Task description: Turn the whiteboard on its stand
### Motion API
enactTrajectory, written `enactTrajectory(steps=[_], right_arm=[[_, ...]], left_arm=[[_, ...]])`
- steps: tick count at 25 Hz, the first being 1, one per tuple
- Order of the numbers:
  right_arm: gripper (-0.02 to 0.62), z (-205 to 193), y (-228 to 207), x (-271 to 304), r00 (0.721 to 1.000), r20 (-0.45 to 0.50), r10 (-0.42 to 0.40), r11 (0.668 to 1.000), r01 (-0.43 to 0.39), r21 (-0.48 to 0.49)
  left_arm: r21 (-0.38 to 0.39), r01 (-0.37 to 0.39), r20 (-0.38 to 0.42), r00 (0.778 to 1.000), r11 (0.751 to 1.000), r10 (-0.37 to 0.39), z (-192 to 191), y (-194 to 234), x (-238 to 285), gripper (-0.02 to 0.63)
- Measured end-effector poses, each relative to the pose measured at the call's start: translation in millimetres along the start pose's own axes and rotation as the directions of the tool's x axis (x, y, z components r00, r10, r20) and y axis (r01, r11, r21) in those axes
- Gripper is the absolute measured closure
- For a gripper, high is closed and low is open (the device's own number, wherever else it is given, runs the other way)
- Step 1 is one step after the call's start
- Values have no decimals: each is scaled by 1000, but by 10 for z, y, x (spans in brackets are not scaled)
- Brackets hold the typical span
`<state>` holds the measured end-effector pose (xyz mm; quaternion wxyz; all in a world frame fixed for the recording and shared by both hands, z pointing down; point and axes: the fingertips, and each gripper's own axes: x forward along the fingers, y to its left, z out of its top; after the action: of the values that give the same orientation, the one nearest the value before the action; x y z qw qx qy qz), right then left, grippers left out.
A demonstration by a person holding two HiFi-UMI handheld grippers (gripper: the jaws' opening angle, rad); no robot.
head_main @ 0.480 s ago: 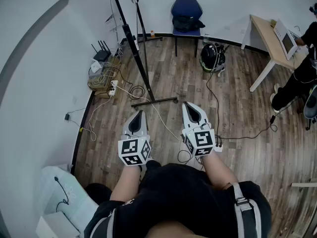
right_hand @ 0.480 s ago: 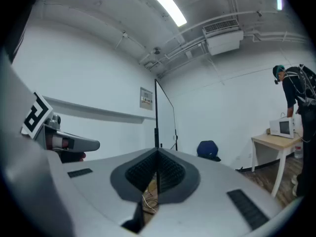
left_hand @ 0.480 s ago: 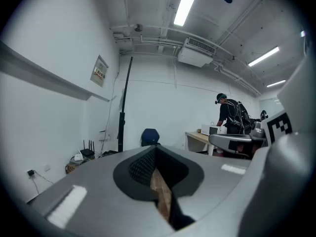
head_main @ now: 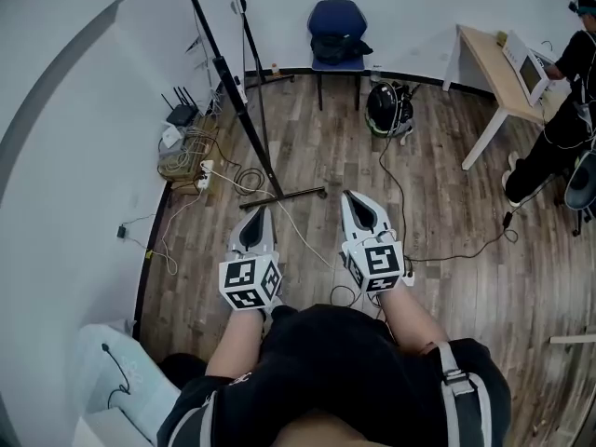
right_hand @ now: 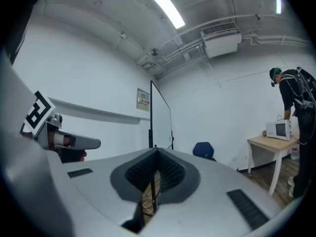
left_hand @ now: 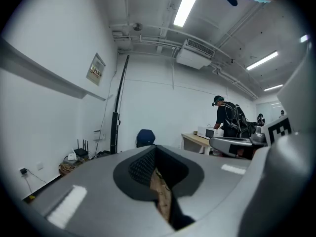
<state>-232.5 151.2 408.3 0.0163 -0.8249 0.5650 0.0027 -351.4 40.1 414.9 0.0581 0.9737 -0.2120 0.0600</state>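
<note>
**Both grippers clenched and empty, whiteboard ahead**

Head view: The scene is sitting slightly further left than half a second ago. The chair (head_main: pixel 337 21) and the stand (head_main: pixel 289 194) have slid that way, while the grippers have barely moved. The left gripper (head_main: pixel 258 214) and right gripper (head_main: pixel 359 200) are pointing side by side over the wood-plank floor (head_main: pixel 447 203). The whiteboard (head_main: pixel 223 73) is standing edge-on by the white wall, with its foot bar just beyond the gripper tips. A person (head_main: pixel 568 82) is working at a table (head_main: pixel 489 63) on the right.

Left gripper view: The jaws are pressing together on nothing. The whiteboard's dark edge is rising left of centre. A wall sign (left_hand: pixel 96 69) is too small to read.

Right gripper view: These jaws are likewise closed and empty, and the whiteboard is standing straight ahead.
</note>
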Motion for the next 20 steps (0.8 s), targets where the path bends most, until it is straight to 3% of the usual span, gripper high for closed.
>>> enactTrajectory(steps=[9, 13, 20], right_arm=[[598, -93, -65, -186, 998, -38, 49, 998, -47, 36], [598, -87, -102, -235, 999, -34, 38, 999, -37, 21], [598, -328, -184, -82, 996, -83, 15, 997, -8, 79]], left_arm=[[-10, 1, -21, 1000, 1000, -1, -113, -191, -1, 600], [6, 8, -36, 999, 1000, -8, -145, -218, 28, 600], [2, 27, -41, 999, 1000, -27, -194, -118, 218, 601]])
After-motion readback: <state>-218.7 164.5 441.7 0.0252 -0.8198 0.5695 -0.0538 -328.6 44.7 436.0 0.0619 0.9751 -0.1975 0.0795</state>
